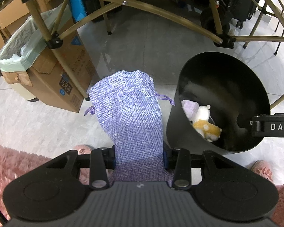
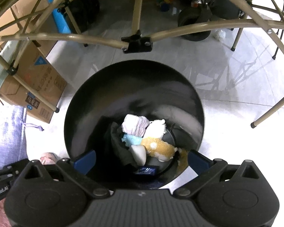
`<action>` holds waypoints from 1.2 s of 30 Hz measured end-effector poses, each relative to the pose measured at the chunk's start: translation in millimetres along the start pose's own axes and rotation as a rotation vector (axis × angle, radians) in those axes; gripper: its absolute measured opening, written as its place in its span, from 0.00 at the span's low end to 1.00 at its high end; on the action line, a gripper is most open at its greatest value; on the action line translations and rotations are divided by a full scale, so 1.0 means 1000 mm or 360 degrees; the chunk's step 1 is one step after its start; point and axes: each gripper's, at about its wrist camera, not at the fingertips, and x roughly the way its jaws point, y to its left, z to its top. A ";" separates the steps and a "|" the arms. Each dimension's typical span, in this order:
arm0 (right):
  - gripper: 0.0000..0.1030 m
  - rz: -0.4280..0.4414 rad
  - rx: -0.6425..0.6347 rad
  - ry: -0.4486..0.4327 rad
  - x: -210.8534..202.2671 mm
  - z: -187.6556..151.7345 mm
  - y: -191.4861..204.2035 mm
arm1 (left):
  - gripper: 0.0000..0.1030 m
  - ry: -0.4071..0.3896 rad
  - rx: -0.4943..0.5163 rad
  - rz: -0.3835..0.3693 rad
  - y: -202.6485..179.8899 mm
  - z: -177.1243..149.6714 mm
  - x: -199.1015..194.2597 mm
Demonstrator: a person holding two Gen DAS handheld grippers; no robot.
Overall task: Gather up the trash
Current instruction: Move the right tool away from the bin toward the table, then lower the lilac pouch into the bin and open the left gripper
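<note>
Pouch (image 1: 130, 113) lengthwise, mouth pointing away | left tongs (image 1: 139, 158) clamped on it | right tongs (image 2: 141, 158) apart

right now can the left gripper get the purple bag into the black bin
Probably yes. The left gripper is shut on the purple drawstring bag, and the black bin stands open just to its right, with nothing between them; the plush toy inside leaves room.
</note>
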 end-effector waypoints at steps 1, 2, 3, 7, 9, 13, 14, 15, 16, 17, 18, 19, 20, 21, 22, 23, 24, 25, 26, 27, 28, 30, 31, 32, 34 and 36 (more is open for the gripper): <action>1.00 -0.0003 0.0002 -0.0009 -0.002 0.000 -0.003 | 0.39 -0.0001 0.0007 -0.0006 -0.003 0.001 -0.001; 1.00 -0.0005 0.0008 -0.0015 -0.004 0.000 -0.005 | 0.39 -0.0002 0.0017 -0.0012 -0.006 0.002 -0.002; 1.00 -0.0006 0.0021 -0.0023 -0.006 0.000 -0.009 | 0.39 -0.0002 0.0029 -0.0017 -0.009 0.004 -0.002; 1.00 -0.0022 0.0084 -0.0063 -0.017 0.001 -0.027 | 0.39 -0.0014 0.0081 -0.0043 -0.025 0.012 -0.005; 1.00 -0.0020 0.0112 -0.0089 -0.023 0.001 -0.036 | 0.39 -0.0018 0.0103 -0.0063 -0.032 0.017 -0.007; 1.00 -0.0031 0.0161 -0.0143 -0.036 0.002 -0.054 | 0.39 -0.0020 0.0151 -0.0101 -0.045 0.025 -0.009; 1.00 -0.0040 0.0174 -0.0156 -0.039 0.001 -0.059 | 0.39 -0.0021 0.0167 -0.0100 -0.049 0.027 -0.009; 1.00 -0.0051 0.0184 -0.0166 -0.041 0.001 -0.063 | 0.39 -0.0021 0.0184 -0.0100 -0.054 0.029 -0.009; 1.00 -0.0067 0.0194 -0.0177 -0.043 0.000 -0.068 | 0.39 -0.0019 0.0197 -0.0103 -0.057 0.030 -0.009; 1.00 -0.0082 0.0205 -0.0187 -0.045 0.000 -0.073 | 0.39 -0.0012 0.0208 -0.0110 -0.061 0.032 -0.008; 1.00 -0.0095 0.0216 -0.0197 -0.047 -0.001 -0.078 | 0.39 -0.0007 0.0218 -0.0119 -0.065 0.034 -0.008; 1.00 -0.0113 0.0231 -0.0208 -0.050 -0.002 -0.083 | 0.39 -0.0003 0.0231 -0.0129 -0.068 0.035 -0.007; 1.00 -0.0126 0.0244 -0.0219 -0.052 -0.003 -0.086 | 0.39 -0.0002 0.0245 -0.0135 -0.073 0.036 -0.007; 1.00 -0.0139 0.0264 -0.0234 -0.055 -0.003 -0.092 | 0.39 -0.0003 0.0260 -0.0139 -0.077 0.038 -0.007; 1.00 -0.0146 0.0281 -0.0244 -0.057 -0.004 -0.096 | 0.39 -0.0004 0.0276 -0.0144 -0.082 0.039 -0.007; 1.00 -0.0155 0.0303 -0.0259 -0.061 -0.005 -0.101 | 0.39 -0.0004 0.0289 -0.0150 -0.086 0.040 -0.007; 1.00 -0.0163 0.0321 -0.0273 -0.063 -0.005 -0.105 | 0.39 -0.0002 0.0305 -0.0159 -0.091 0.041 -0.007; 1.00 -0.0173 0.0338 -0.0289 -0.067 -0.006 -0.110 | 0.39 0.0000 0.0317 -0.0167 -0.095 0.043 -0.006; 1.00 -0.0183 0.0354 -0.0307 -0.071 -0.007 -0.114 | 0.39 0.0004 0.0330 -0.0174 -0.098 0.043 -0.005; 1.00 -0.0192 0.0372 -0.0329 -0.075 -0.008 -0.118 | 0.39 0.0009 0.0341 -0.0180 -0.102 0.045 -0.004; 1.00 -0.0196 0.0389 -0.0350 -0.080 -0.008 -0.121 | 0.39 0.0017 0.0350 -0.0188 -0.106 0.046 -0.002; 1.00 -0.0198 0.0417 -0.0404 -0.091 -0.010 -0.127 | 0.39 0.0034 0.0366 -0.0202 -0.114 0.048 0.001; 1.00 -0.0203 0.0428 -0.0427 -0.095 -0.011 -0.129 | 0.39 0.0044 0.0372 -0.0207 -0.117 0.049 0.003; 1.00 -0.0212 0.0440 -0.0448 -0.098 -0.011 -0.131 | 0.39 0.0054 0.0376 -0.0212 -0.120 0.051 0.006; 1.00 -0.0230 0.0473 -0.0470 -0.102 -0.011 -0.139 | 0.39 0.0068 0.0382 -0.0217 -0.127 0.055 0.010; 1.00 -0.0257 0.0514 -0.0475 -0.102 -0.012 -0.145 | 0.39 0.0079 0.0377 -0.0224 -0.133 0.059 0.013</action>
